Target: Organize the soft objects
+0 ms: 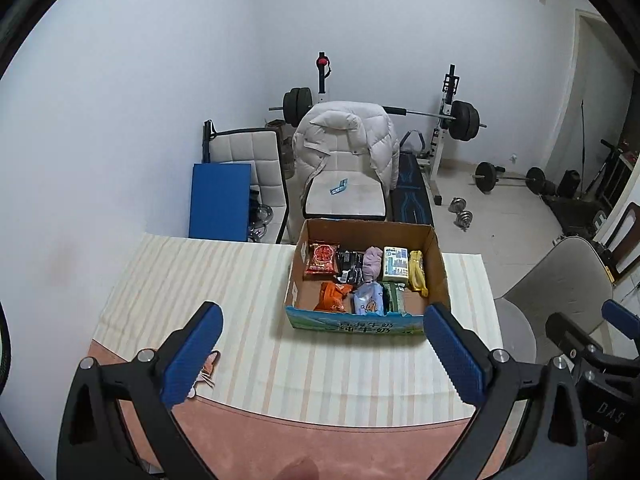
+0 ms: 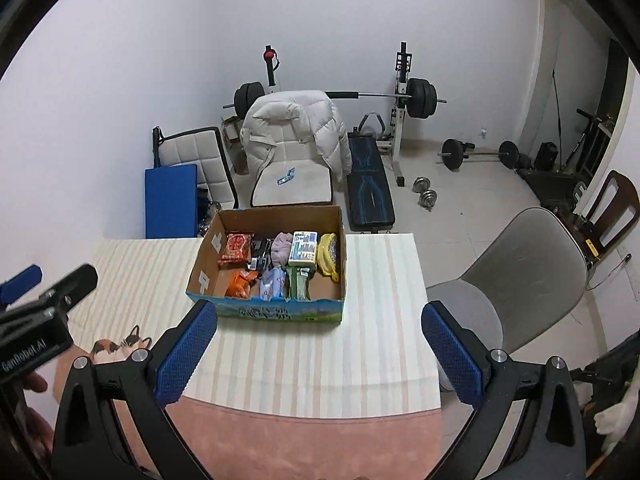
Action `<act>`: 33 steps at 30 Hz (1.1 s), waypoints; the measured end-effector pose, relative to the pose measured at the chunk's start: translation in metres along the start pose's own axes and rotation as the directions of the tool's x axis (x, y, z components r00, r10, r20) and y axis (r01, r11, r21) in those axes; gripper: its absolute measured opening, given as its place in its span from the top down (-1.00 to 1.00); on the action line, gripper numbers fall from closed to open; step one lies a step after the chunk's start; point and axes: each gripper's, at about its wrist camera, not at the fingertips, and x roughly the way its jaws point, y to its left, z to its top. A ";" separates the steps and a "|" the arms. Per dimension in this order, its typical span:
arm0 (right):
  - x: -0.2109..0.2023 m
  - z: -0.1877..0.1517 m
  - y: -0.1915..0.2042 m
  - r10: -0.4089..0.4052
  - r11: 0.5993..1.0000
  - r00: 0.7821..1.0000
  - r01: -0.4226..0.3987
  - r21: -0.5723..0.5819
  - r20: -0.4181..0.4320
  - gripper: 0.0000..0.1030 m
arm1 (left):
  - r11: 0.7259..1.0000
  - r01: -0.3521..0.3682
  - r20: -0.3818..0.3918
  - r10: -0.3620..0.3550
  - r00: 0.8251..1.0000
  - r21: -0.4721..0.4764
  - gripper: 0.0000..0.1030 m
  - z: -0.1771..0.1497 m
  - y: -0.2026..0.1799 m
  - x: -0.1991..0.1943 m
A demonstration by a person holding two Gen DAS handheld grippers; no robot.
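Note:
An open cardboard box stands at the table's far edge. Inside lie a red snack bag, an orange packet, a black packet, a lilac cloth, a tissue pack, a yellow soft item, a pale blue pouch and a green pack. My left gripper hovers open over the table, short of the box. My right gripper is open too, nothing between its fingers.
A striped cloth covers the table, with a pink mat at the near edge. A grey chair stands to the right. Behind the box are a chair with a white puffer jacket, a blue pad and a weight bench.

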 end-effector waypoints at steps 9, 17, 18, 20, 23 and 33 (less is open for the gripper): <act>0.006 0.010 0.005 0.007 1.000 1.000 -0.006 -0.022 0.014 -1.00 | 1.000 -0.023 0.011 0.022 1.000 0.016 -1.00 0.000 -0.003 0.008; 0.005 0.013 0.006 0.005 1.000 1.000 -0.004 -0.028 0.023 -1.00 | 0.999 -0.008 -0.002 0.009 1.000 0.036 -1.00 -0.003 -0.006 0.012; 0.005 0.013 0.006 0.006 1.000 1.000 -0.005 -0.027 0.022 -1.00 | 0.999 -0.004 -0.002 0.004 1.000 0.042 -1.00 -0.003 -0.006 0.012; 0.004 0.013 0.007 0.002 1.000 1.000 -0.001 -0.030 0.023 -1.00 | 0.999 0.002 -0.006 -0.002 1.000 0.050 -1.00 -0.003 -0.007 0.012; 0.005 0.015 0.007 0.000 0.999 1.000 0.000 -0.032 0.021 -1.00 | 0.999 0.003 -0.006 -0.003 1.000 0.054 -1.00 -0.003 -0.007 0.011; 0.003 0.015 0.007 -0.016 0.999 0.999 0.017 -0.038 0.032 -1.00 | 0.999 0.009 -0.006 -0.009 1.000 0.054 -1.00 -0.003 -0.005 0.010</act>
